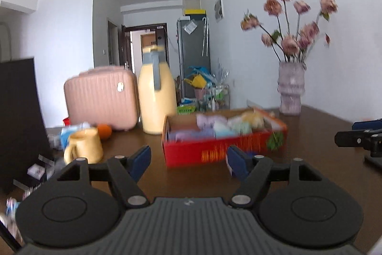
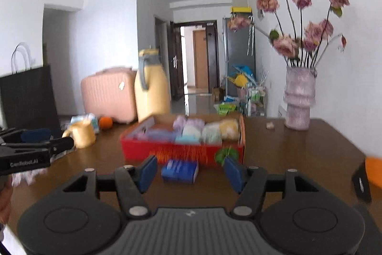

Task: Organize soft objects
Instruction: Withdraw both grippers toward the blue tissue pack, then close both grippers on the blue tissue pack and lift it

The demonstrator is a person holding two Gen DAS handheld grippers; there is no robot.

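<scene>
Before the red box, both grippers' jaws gape wide, empty.

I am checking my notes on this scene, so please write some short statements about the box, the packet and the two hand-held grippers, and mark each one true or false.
1. The red cardboard box holds pastel soft items. True.
2. The small blue packet lies inside that box. False: it lies on the brown wooden table, in front of the box.
3. The right hand-held gripper is open and holds nothing. True.
4. The left hand-held gripper grips a towel. False: it is open and holds nothing.
5. The pale pink ribbed vase with pink flowers stands on the table. True.
</scene>
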